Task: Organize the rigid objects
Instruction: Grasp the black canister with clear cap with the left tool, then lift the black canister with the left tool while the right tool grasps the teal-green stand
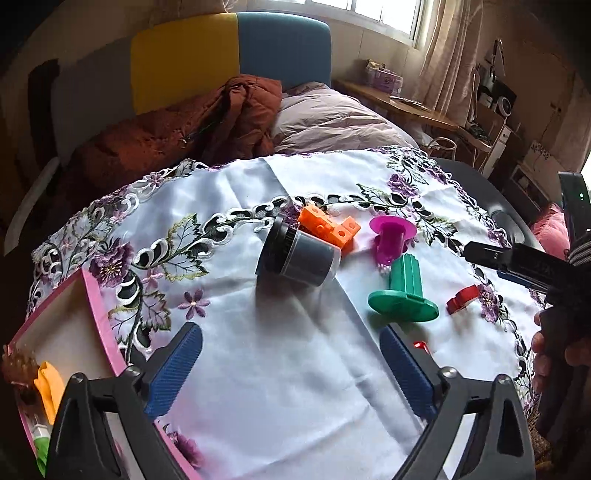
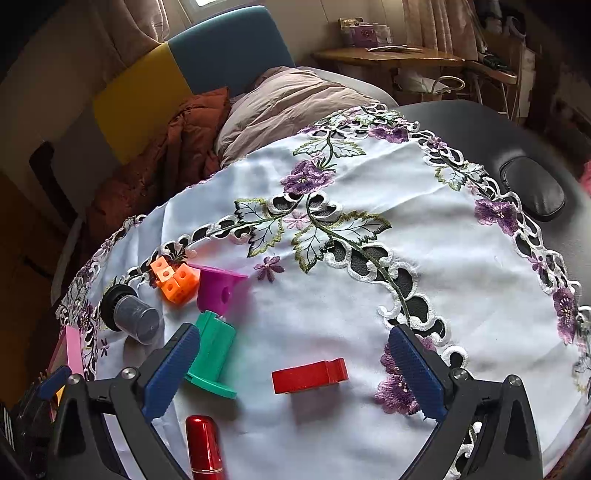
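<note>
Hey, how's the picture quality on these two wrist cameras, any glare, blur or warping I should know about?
Left wrist view: the window is blown out white, corners are dark, the tablecloth bulges from fisheye warping, and the pink spool is slightly smeared. Right wrist view: same dark corners and curved table edge; the red block casts a soft shadow, and the red tube shows glare streaks.

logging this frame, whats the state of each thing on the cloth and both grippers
left gripper: open, nothing between the pads
right gripper: open, hovering over the red block
dark jar: on its side, lid on
green spool: tipped over
magenta spool: tipped over
orange cubes: joined, lying behind the jar
red block: flat on the cloth
red tube: lying, capped
pink box: open
</note>
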